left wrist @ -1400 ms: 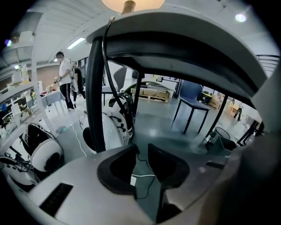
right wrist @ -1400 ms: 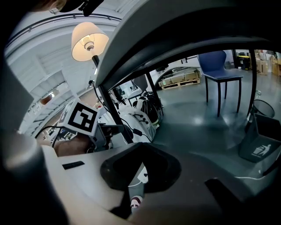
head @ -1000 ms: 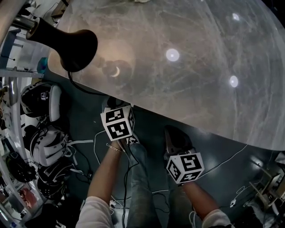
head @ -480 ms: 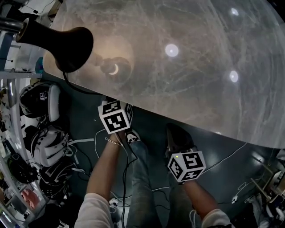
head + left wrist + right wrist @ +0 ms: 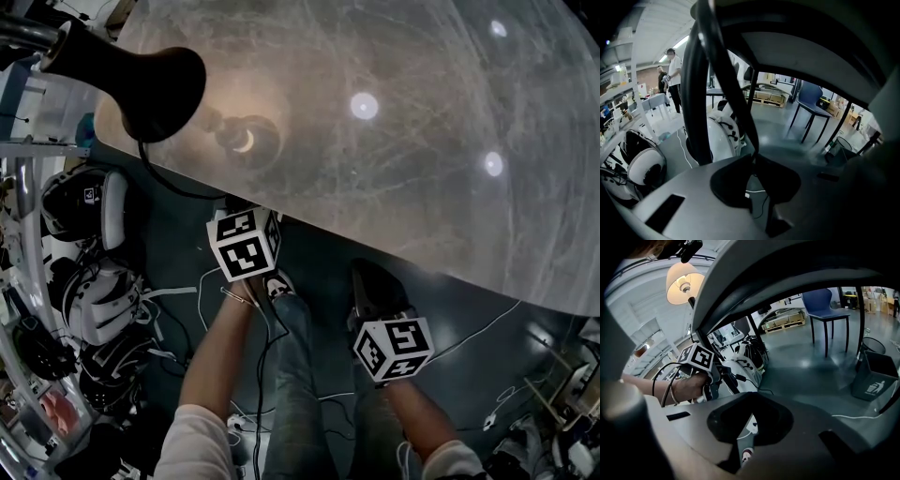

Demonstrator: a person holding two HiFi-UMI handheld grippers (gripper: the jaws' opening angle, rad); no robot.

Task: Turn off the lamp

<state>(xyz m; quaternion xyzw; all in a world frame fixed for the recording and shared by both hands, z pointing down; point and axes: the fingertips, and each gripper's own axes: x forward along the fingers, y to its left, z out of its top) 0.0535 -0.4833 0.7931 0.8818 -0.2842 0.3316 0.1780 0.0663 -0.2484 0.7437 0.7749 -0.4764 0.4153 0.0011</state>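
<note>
Head view: the lamp (image 5: 141, 80), with a black shade, stands at the upper left over the edge of a round glass table (image 5: 422, 187); a warm glow lies on the glass beside it. The lamp cable (image 5: 173, 183) runs from the shade down to the left gripper (image 5: 238, 216), held just below the table edge. The right gripper (image 5: 367, 286) is held lower and to the right, well apart from the cable. Helmets (image 5: 80, 211) sit on racks at the left. Left gripper view: the cable (image 5: 736, 103) runs down between the jaws, which have just been closing and now pinch it where the pads meet. A blue chair (image 5: 813, 101) stands on the floor beyond. Right gripper view: the jaws are clenched with nothing between them. The lamp (image 5: 684, 282) glows, lit, at the upper left, with the left gripper (image 5: 723, 373) on the cable below it. A bin (image 5: 876, 376) stands at the right.
</note>
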